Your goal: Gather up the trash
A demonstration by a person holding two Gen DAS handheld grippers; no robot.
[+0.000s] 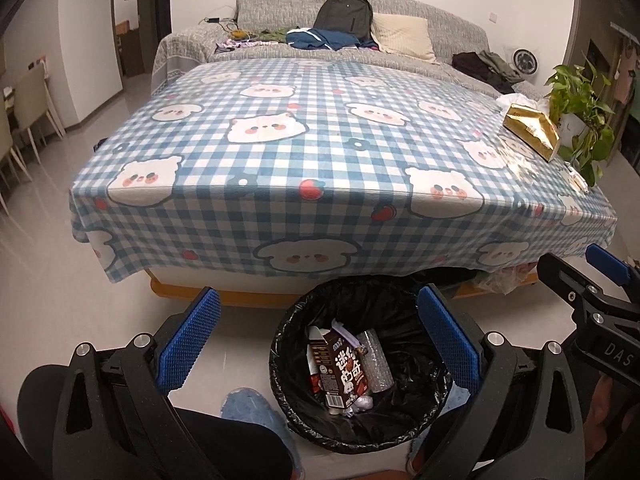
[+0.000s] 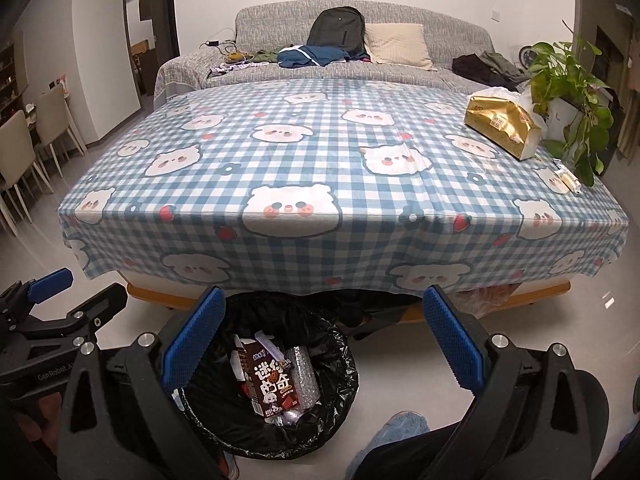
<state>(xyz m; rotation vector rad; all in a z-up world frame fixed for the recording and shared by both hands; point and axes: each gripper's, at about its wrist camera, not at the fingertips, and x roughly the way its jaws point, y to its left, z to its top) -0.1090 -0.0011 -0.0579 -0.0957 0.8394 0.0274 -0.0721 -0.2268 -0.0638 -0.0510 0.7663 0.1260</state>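
- The left gripper [image 1: 318,330] hangs over the floor in front of the table, its two blue-padded fingers [image 1: 188,344] spread wide apart with nothing between them.
- The right gripper [image 2: 322,338] is held beside it at about the same height, its fingers [image 2: 454,342] also spread wide and empty.
- A bin [image 1: 280,364] lined with a black bag stands on the pale floor just in front of the table's near edge, below and between the two grippers.
- Inside the bin lies a brown snack box [image 1: 340,368] with white lettering, leaning against a clear crinkled wrapper [image 1: 374,364]; smaller scraps sit under them, too jumbled to tell apart.
- The table is covered by a blue and white checked cloth [image 1: 320,152] printed with bear faces and strawberries, which hangs over the near edge.
- On the far right part of the cloth lies a gold tissue pack [image 2: 500,126] with white tissue showing at its far end.
- Just beside it, at the right edge, stands a green leafy plant [image 2: 568,80] in a white pot.
- Near the right corner lies a small pale item [image 2: 570,180], too small to identify.
- Behind the table is a grey sofa [image 1: 420,20] carrying a dark backpack [image 1: 344,16], a cream cushion [image 1: 404,38] and loose clothes.
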